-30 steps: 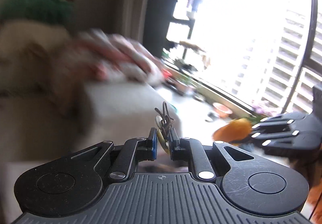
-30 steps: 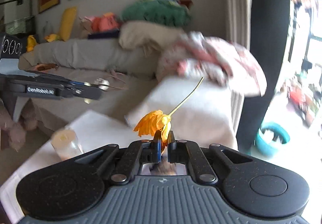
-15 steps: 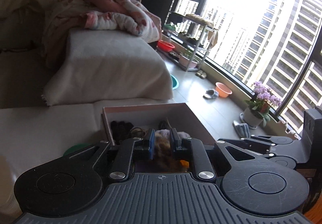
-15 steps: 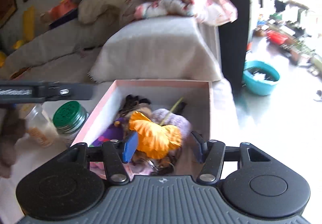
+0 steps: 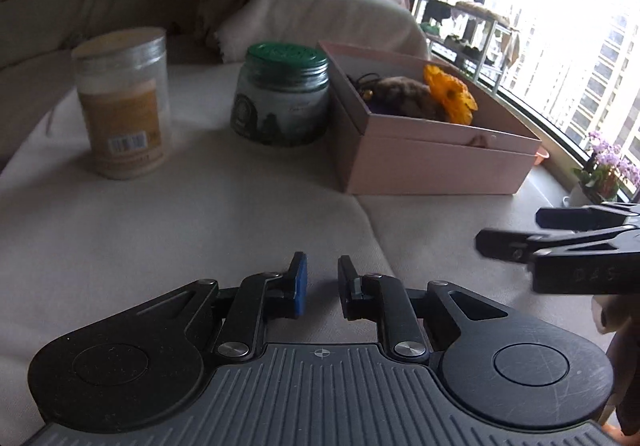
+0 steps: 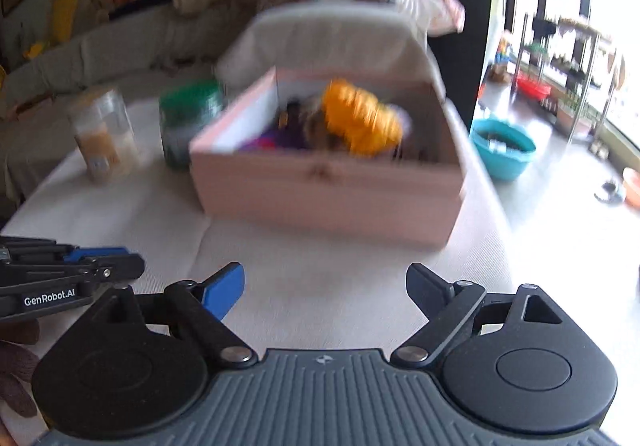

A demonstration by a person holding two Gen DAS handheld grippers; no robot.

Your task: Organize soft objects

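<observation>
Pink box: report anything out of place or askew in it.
The orange flower stands above the pink box rim, atop a brown fuzzy item, not tucked in. Nothing has spilled outside the box.

Ahead of your left gripper (image 5: 320, 286) the white cloth (image 5: 200, 213) lies bare up to the pink box (image 5: 432, 161). The green-lidded jar (image 5: 282, 97) stands touching the box's left wall, and the clear jar (image 5: 124, 101) stands apart further left, with a gap between them. Your right gripper (image 6: 326, 288) has bare cloth up to the box front. The box top is open, filled with an orange flower (image 5: 450, 93) and soft things.
</observation>
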